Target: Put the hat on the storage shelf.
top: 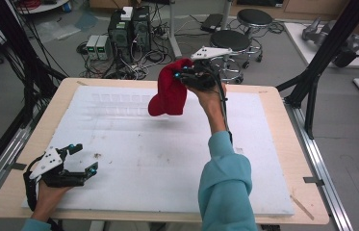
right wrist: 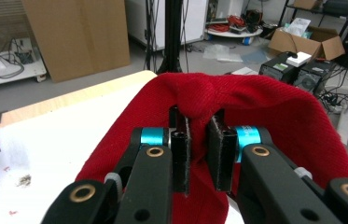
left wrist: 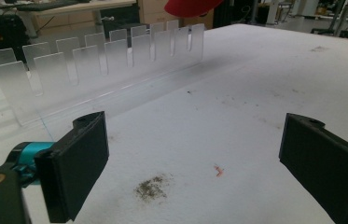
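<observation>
At the near left corner of the surface [top: 283, 125], a pale wooden top covered by a white foam sheet, the left gripper [top: 83, 159] rests low in the person's left hand [top: 47, 195], pointing toward the middle of the sheet. Its 2 black jaws stand spread wide with nothing between them; the left gripper view shows bare foam in the gap, with a small patch of grey-brown crumbs [left wrist: 153, 187] and a tiny orange fleck [left wrist: 218, 171] lying on it.

Farther back, toward the far edge of the surface, a clear plastic rack with a row of upright slotted tabs [left wrist: 92, 60] stands on the sheet, running along that edge from the left side toward the middle. It is well apart from the left gripper.

To the right of the middle, near the far edge, the soft red knitted cloth [top: 168, 91] hangs in the air, clear of the sheet. The right gripper [top: 186, 76] holds it from above, raised on the person's right hand [top: 211, 96], with a light teal sleeve [top: 225, 183] reaching up from the near edge. In the right gripper view the 2 black jaws are pressed close on a bunched fold at the top of the cloth [right wrist: 199, 105], and the rest of the fabric drapes down around and below them. The cloth's lower edge hangs just above the rack's right end.
</observation>
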### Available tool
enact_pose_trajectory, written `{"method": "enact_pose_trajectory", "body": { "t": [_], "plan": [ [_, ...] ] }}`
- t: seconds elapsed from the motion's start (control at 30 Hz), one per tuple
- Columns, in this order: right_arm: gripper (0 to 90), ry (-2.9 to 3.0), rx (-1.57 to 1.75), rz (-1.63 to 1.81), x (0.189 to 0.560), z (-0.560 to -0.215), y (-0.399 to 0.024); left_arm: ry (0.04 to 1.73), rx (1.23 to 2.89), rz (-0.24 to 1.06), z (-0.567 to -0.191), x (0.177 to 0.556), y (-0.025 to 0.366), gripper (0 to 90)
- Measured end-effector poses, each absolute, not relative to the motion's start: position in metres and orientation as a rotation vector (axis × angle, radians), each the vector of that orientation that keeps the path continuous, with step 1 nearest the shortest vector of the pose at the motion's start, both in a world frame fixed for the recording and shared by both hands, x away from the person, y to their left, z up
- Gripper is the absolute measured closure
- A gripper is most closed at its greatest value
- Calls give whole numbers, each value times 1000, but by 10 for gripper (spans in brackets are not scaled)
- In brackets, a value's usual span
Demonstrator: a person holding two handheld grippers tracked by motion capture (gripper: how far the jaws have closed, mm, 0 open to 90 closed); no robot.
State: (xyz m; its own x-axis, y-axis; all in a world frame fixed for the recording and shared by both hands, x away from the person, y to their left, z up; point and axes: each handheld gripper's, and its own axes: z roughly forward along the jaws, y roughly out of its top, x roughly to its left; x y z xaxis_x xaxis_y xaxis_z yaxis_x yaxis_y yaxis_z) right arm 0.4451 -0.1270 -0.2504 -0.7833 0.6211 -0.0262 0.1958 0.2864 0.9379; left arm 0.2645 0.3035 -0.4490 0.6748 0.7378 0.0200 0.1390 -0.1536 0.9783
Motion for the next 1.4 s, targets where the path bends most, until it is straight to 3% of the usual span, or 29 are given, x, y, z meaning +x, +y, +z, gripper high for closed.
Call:
{"method": "enact_pose_trajectory", "body": {
  "t": [0.6,1.4],
  "plan": [
    [811,2206,707,1438,476,-246,-121,742,1619,636,-450,262,306,87],
    [810,2257,703,1353,475,-256,-141,732,1618,657,-450,260,306,87]
  ]
}}
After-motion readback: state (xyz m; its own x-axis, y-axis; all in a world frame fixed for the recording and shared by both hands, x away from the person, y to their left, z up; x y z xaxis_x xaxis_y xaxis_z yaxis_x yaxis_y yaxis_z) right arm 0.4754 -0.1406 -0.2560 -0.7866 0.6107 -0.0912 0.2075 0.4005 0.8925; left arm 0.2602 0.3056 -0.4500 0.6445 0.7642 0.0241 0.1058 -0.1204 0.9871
